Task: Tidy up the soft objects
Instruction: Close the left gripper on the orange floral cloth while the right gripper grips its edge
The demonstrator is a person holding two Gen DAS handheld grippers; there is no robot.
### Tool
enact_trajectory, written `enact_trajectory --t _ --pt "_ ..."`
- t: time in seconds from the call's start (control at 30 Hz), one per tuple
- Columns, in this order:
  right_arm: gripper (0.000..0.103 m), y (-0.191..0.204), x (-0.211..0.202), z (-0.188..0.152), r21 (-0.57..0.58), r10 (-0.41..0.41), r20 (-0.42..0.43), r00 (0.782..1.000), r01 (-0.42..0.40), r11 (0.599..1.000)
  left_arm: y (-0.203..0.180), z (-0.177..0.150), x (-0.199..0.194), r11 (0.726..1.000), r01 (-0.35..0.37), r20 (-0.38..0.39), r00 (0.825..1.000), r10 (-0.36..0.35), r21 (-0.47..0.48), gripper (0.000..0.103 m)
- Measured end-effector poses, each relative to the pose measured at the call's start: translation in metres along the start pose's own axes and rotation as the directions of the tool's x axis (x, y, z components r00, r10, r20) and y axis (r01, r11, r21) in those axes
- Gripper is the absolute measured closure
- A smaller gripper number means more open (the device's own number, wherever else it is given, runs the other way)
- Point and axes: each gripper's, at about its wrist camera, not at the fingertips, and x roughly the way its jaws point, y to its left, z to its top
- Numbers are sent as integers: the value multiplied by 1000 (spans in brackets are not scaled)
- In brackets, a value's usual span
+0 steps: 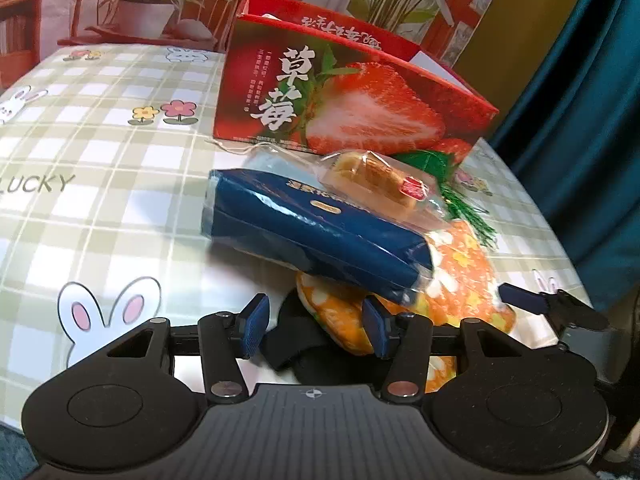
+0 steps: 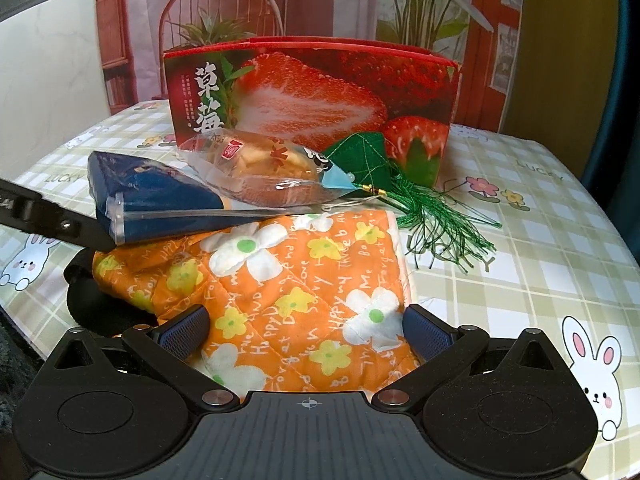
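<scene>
On the checked tabletop (image 1: 120, 152), the left tool (image 1: 316, 320) is seen half open, empty, the orange quilted cloth (image 2: 304, 280) at two o'clock; the right tool (image 2: 308, 330) is spread astride it.

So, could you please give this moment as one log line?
left gripper open over black strap | right gripper open astride orange cloth | blue packet on cloth | strawberry box behind
</scene>
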Motion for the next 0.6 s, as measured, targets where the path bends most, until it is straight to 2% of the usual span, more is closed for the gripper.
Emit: enact_trajectory --t 0.23,0.3,0.33,0.6 --pt "0 -2 -1 0 10 9 1 1000 -9 1000 -14 -6 5 998 43 -9 999 -43 51 51" --pt "0 -1 -2 0 11 10 2 1000 -10 1000 -16 -6 7 997 52 -5 999 -52 58 65" --pt "0 -1 -2 0 12 10 3 1000 -10 1000 -16 -7 7 997 56 -6 998 -55 61 67" --pt "0 -1 -2 -1 14 11 4 1000 -11 1000 -11 -7 16 999 44 -21 999 -43 33 67"
